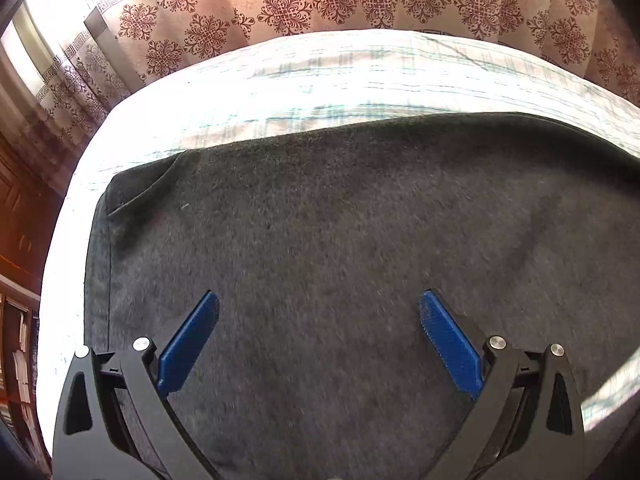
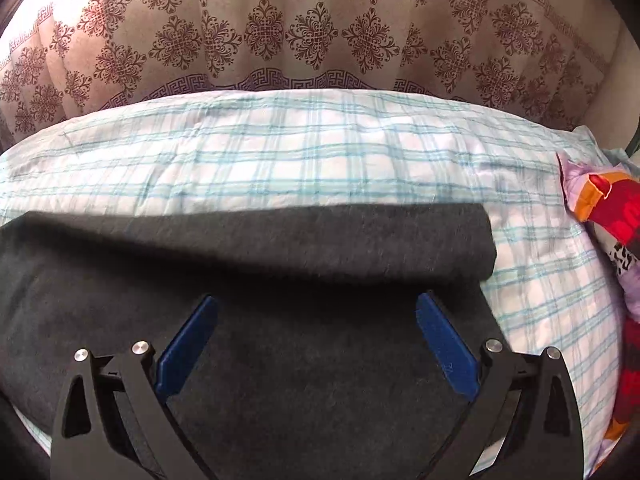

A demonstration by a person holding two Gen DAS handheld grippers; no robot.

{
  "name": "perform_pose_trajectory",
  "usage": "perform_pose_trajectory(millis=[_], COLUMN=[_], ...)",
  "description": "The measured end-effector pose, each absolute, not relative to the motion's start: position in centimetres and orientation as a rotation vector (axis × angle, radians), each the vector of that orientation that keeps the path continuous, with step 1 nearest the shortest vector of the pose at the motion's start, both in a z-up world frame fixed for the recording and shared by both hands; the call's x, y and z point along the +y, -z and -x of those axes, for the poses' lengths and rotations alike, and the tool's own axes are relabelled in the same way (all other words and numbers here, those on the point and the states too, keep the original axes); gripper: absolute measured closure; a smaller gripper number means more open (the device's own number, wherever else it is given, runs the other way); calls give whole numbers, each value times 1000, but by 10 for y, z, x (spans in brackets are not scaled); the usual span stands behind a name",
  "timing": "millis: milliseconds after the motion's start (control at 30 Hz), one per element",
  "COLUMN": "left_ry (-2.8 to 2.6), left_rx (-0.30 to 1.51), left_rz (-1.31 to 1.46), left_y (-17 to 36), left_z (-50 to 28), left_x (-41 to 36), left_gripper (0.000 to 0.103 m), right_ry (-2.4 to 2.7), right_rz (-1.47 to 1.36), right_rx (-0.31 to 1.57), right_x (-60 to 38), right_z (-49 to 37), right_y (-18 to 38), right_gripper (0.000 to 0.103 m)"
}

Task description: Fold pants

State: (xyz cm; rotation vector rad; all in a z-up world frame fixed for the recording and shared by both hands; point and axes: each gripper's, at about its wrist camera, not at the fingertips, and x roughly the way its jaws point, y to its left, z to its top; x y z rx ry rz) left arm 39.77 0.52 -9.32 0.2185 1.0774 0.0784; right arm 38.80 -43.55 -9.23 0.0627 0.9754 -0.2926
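Observation:
Dark grey pants (image 1: 320,240) lie flat on a bed with a white and blue checked sheet (image 1: 320,76). In the left wrist view their left end with a seam sits at the left. My left gripper (image 1: 318,304) is open and empty just above the cloth. In the right wrist view the pants (image 2: 260,248) show a folded layer with its corner at the right. My right gripper (image 2: 316,308) is open and empty over that fold.
A patterned beige and brown curtain (image 2: 320,32) hangs behind the bed. A bright red, orange and purple cloth (image 2: 612,220) lies at the bed's right edge. A bookshelf (image 1: 16,352) stands left of the bed.

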Motion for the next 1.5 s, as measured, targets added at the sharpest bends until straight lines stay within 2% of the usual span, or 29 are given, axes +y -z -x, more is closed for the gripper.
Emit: perform_pose_trajectory(millis=[333, 533, 667, 833, 1033, 1300, 1500], left_ry=[-99, -83, -76, -77, -87, -86, -77], left_rx=[1113, 1138, 1120, 1100, 1058, 1082, 1077], left_rz=[-137, -68, -55, -75, -101, -62, -54], left_y=[104, 114, 118, 113, 93, 94, 119], left_z=[-440, -461, -467, -464, -434, -374, -357], left_x=[30, 47, 55, 59, 66, 90, 101], left_gripper=[2, 2, 2, 2, 2, 2, 2], right_ry=[380, 342, 374, 243, 19, -116, -42], right_rz=[-198, -120, -126, -110, -67, -43, 5], right_rx=[863, 998, 985, 920, 924, 980, 1064], right_x=[-472, -456, -459, -414, -322, -246, -229], right_z=[-413, -431, -427, -385, -345, -317, -338], right_y=[74, 123, 115, 81, 71, 87, 125], right_gripper=[5, 5, 5, 5, 5, 5, 5])
